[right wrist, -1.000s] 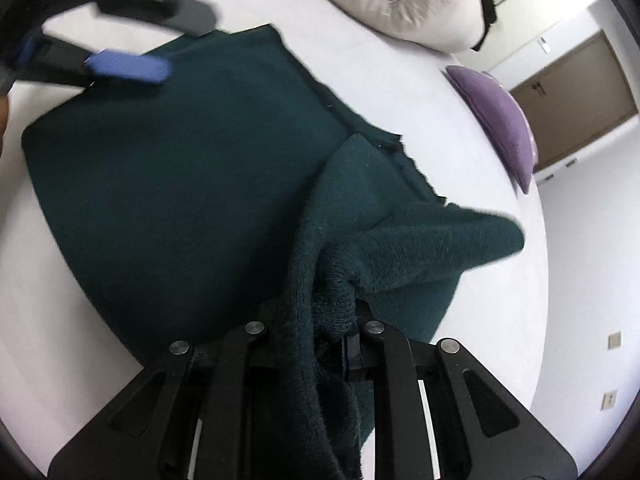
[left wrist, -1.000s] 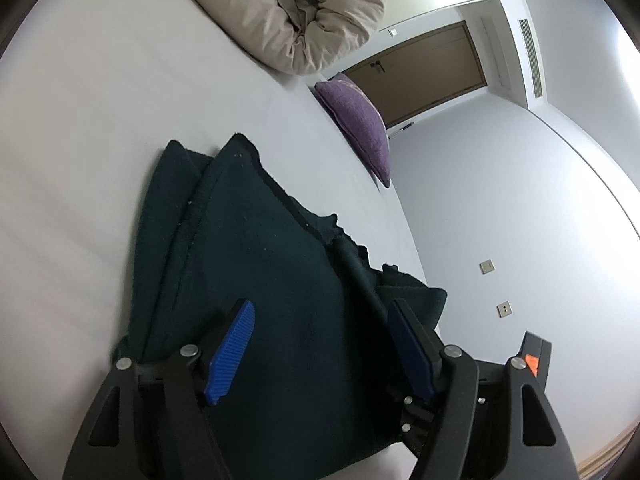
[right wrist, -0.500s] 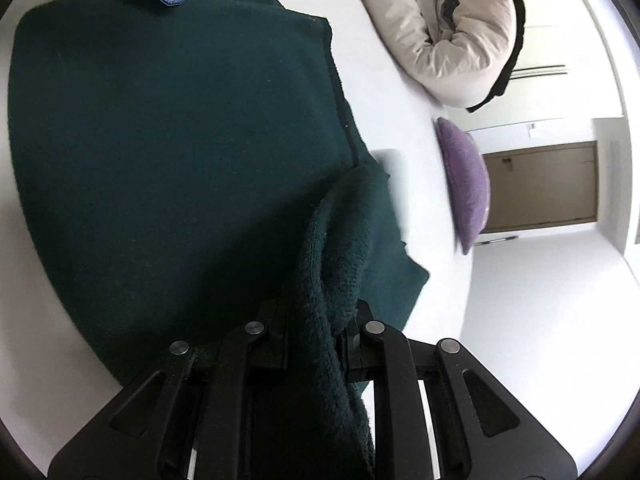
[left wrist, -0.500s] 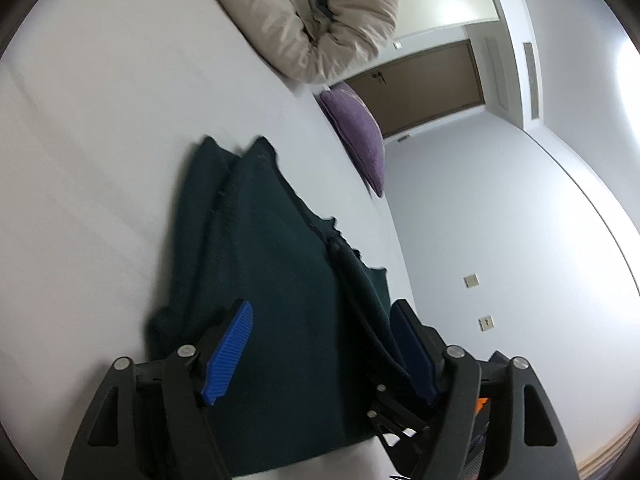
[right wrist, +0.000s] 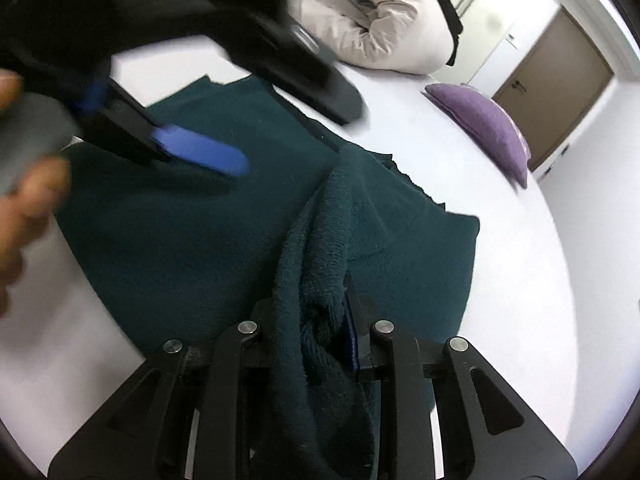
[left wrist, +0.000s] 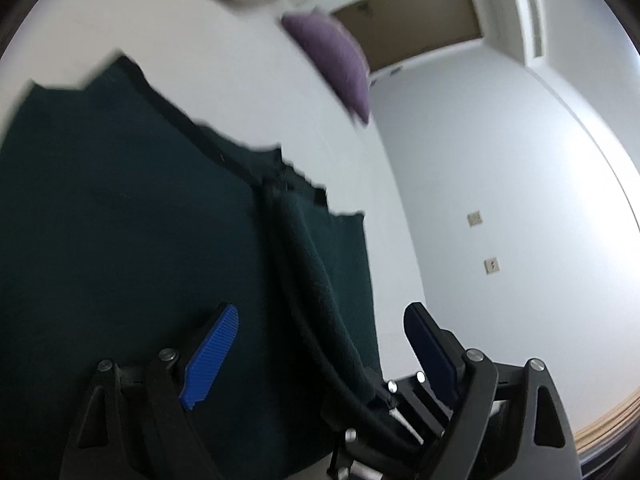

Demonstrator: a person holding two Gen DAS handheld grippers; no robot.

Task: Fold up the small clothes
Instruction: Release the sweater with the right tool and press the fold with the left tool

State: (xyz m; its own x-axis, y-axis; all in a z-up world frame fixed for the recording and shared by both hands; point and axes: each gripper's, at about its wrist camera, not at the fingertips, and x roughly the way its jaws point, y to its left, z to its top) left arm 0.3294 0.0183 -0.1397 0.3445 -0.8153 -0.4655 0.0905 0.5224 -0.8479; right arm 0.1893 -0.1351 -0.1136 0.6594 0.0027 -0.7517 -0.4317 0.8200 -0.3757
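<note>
A dark green knitted garment (left wrist: 120,220) lies spread on the white bed (left wrist: 224,68). My left gripper (left wrist: 320,340) is open and hovers just above the garment, its blue pads (left wrist: 212,356) apart. My right gripper (right wrist: 316,320) is shut on a bunched fold of the garment (right wrist: 192,232) and holds it lifted over the flat part. The left gripper also shows in the right wrist view (right wrist: 280,120), blurred, above the garment's far side. The right gripper's body shows low in the left wrist view (left wrist: 400,404).
A beige puffy jacket (right wrist: 368,28) lies at the far side of the bed. A purple cushion (right wrist: 484,124) lies near the bed's far edge, by a brown door (right wrist: 560,84). The bed's edge runs to the right of the garment (left wrist: 396,280).
My left gripper has swung closer and lower over the garment, still open. My right gripper has carried the gripped fold across the flat part; more fabric lies spread to its right.
</note>
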